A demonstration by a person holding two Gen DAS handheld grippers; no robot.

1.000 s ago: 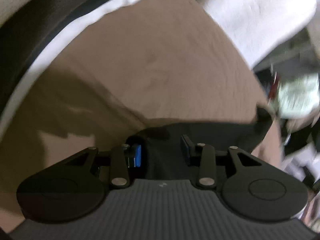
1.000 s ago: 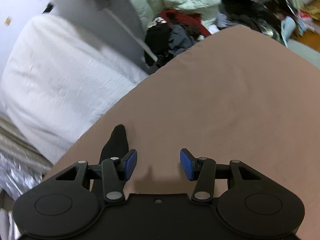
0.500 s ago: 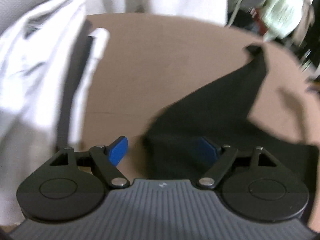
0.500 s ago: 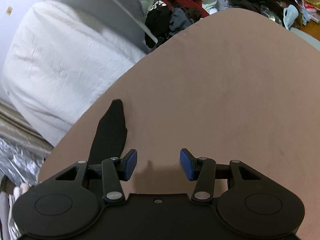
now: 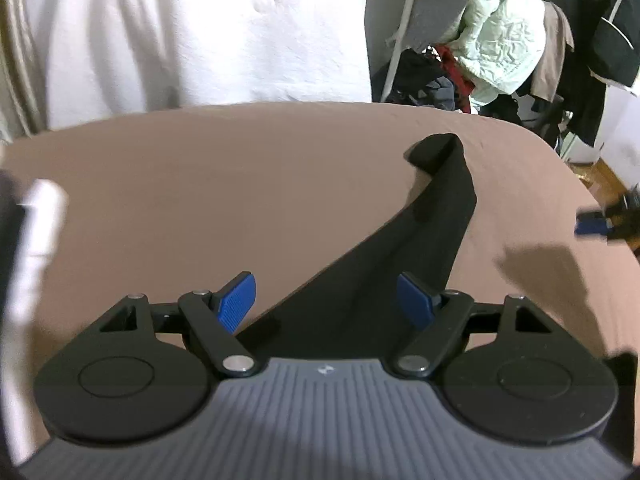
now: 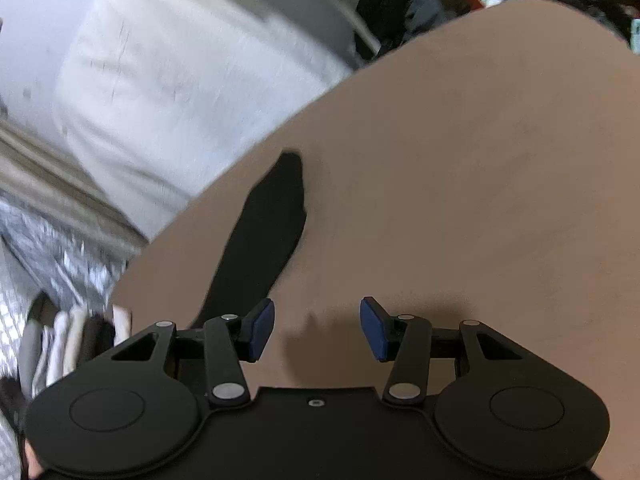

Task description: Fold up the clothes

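Note:
A black garment lies on the brown table, with a narrow strip running away to a curled end at the far right. My left gripper is open just above its near part, holding nothing. In the right wrist view the same garment stretches up and left of my right gripper, which is open and empty over the bare table. The right gripper's blue fingertip shows at the right edge of the left wrist view.
A white and dark folded stack sits at the table's left edge, also low left in the right wrist view. White bedding lies beyond the table. A pile of clothes fills the far right.
My left gripper opened and let go of the black garment, which now lies spread on the table. The left view swung up. My right gripper moved back, showing more of the garment.

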